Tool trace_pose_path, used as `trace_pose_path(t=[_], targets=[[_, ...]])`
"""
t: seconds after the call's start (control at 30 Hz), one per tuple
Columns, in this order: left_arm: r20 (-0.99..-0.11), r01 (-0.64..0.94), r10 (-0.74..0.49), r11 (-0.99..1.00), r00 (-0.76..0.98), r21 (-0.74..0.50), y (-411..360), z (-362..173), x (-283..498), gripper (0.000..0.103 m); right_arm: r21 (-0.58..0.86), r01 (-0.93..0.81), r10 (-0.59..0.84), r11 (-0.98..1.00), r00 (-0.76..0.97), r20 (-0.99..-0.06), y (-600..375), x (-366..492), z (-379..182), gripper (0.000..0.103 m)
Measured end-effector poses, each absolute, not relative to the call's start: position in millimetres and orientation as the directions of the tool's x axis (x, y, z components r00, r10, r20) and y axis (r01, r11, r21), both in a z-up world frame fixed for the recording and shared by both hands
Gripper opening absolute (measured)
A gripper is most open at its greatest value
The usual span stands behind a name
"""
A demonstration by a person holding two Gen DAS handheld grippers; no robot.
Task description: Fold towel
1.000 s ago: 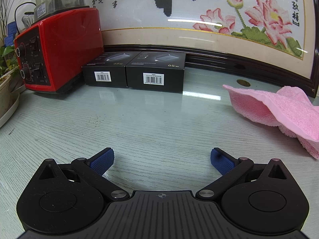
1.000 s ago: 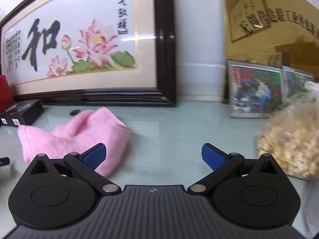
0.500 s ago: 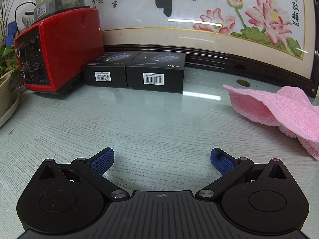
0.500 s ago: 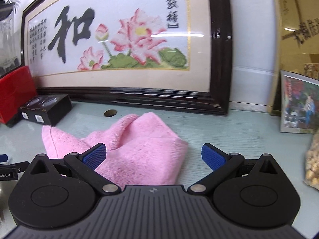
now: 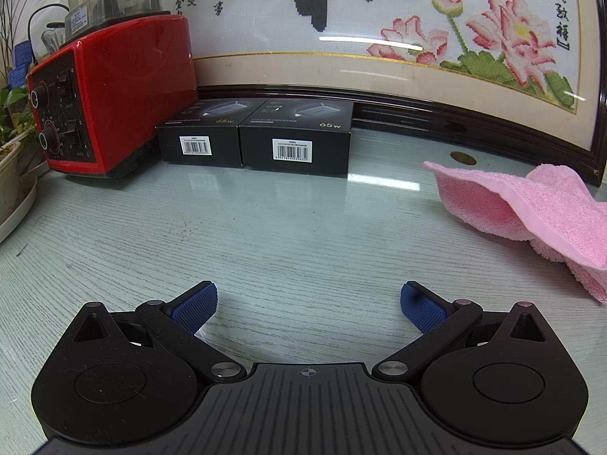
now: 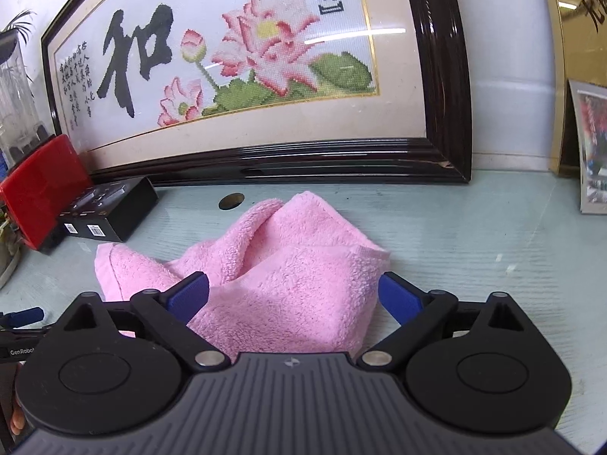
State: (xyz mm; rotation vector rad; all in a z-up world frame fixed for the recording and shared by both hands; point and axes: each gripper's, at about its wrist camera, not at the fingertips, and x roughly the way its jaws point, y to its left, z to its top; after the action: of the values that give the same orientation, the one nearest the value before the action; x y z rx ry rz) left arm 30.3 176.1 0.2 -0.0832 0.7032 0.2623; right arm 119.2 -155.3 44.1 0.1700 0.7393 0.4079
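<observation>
Pink towel [image 6: 280, 273] lay crumpled and unfolded on the pale wood-grain table [image 6: 474, 242], bunched into soft ridges with one hemmed corner spread out toward 9 o'clock in the right wrist view. Right tool [image 6: 294, 295] sat directly over the towel's near edge, jaws spread wide, its blue pads [image 6: 189, 295] flanking the cloth at either side; no cloth pinched between them, and whether the pads touched the fabric could not be determined. In the left wrist view the same towel [image 5: 531, 208] appeared at 3 o'clock, well apart from the left tool [image 5: 308, 307], which was also wide, with only bare table [image 5: 265, 235] between its pads. A small dark round hole [image 6: 231, 201] in the table lay just beyond the towel at 11 o'clock in the right wrist view. Two black boxes [image 5: 254, 136] with barcode labels stood side by side at 12 o'clock in the left wrist view, a red appliance [image 5: 110, 98] with two dials just beside them at 10 o'clock. A framed cross-stitch picture [image 6: 246, 72] of lotus flowers leaned against the wall behind everything. A potted plant [image 5: 11, 140] showed at 9 o'clock in the left wrist view, partly cut off.
</observation>
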Motion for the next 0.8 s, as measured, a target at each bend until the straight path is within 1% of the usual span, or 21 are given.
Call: trace_pose_path(t=[0.03, 0.1, 0.13, 0.17, 0.2, 0.27, 0.3, 0.33, 0.37, 0.4, 0.47, 0.67, 0.8], targets=[[-0.649, -0.266, 0.210, 0.964, 0.731, 0.012, 176, 0, 30, 0.103, 0.294, -0.298, 0.419, 0.908, 0.663, -0.621, -155, 120, 43, 0.097], [-0.649, -0.266, 0.210, 0.964, 0.731, 0.012, 176, 0, 30, 0.103, 0.301, -0.292, 0.419, 0.908, 0.657, -0.627, -155, 122, 40, 0.089], [-0.649, -0.266, 0.210, 0.964, 0.731, 0.012, 176, 0, 30, 0.103, 0.305, -0.289, 0.420, 0.907, 0.650, -0.634, -155, 123, 38, 0.073], [-0.649, -0.266, 0.210, 0.964, 0.731, 0.012, 176, 0, 30, 0.103, 0.308, -0.287, 0.421, 0.907, 0.645, -0.638, -155, 123, 37, 0.053], [-0.649, -0.266, 0.210, 0.964, 0.731, 0.012, 176, 0, 30, 0.103, 0.312, -0.284, 0.422, 0.907, 0.638, -0.644, -155, 124, 35, 0.048], [-0.649, -0.266, 0.210, 0.964, 0.732, 0.012, 176, 0, 30, 0.103, 0.320, -0.276, 0.422, 0.906, 0.633, -0.649, -156, 125, 32, 0.048], [-0.649, -0.266, 0.210, 0.964, 0.732, 0.012, 176, 0, 30, 0.103, 0.324, -0.272, 0.422, 0.906, 0.636, -0.646, -157, 125, 31, 0.047], [-0.649, -0.266, 0.210, 0.964, 0.732, 0.012, 176, 0, 30, 0.103, 0.325, -0.270, 0.421, 0.906, 0.639, -0.644, -158, 124, 31, 0.039], [-0.649, -0.266, 0.210, 0.964, 0.732, 0.012, 176, 0, 30, 0.103, 0.322, -0.264, 0.414, 0.909, 0.646, -0.642, -160, 123, 32, 0.024], [-0.649, -0.266, 0.210, 0.964, 0.732, 0.012, 176, 0, 30, 0.103, 0.306, -0.253, 0.396, 0.918, 0.654, -0.645, -161, 121, 32, 0.012], [-0.648, -0.266, 0.210, 0.964, 0.732, 0.012, 176, 0, 30, 0.103, 0.278, -0.233, 0.361, 0.932, 0.669, -0.650, -164, 118, 34, 0.009], [-0.648, -0.265, 0.210, 0.964, 0.732, 0.013, 177, 0, 30, 0.103, 0.266, -0.231, 0.350, 0.936, 0.687, -0.636, -182, 104, 40, 0.008], [-0.648, -0.264, 0.209, 0.964, 0.732, 0.012, 177, 0, 30, 0.103, 0.237, -0.197, 0.306, 0.952, 0.694, -0.652, -193, 96, 41, 0.008]])
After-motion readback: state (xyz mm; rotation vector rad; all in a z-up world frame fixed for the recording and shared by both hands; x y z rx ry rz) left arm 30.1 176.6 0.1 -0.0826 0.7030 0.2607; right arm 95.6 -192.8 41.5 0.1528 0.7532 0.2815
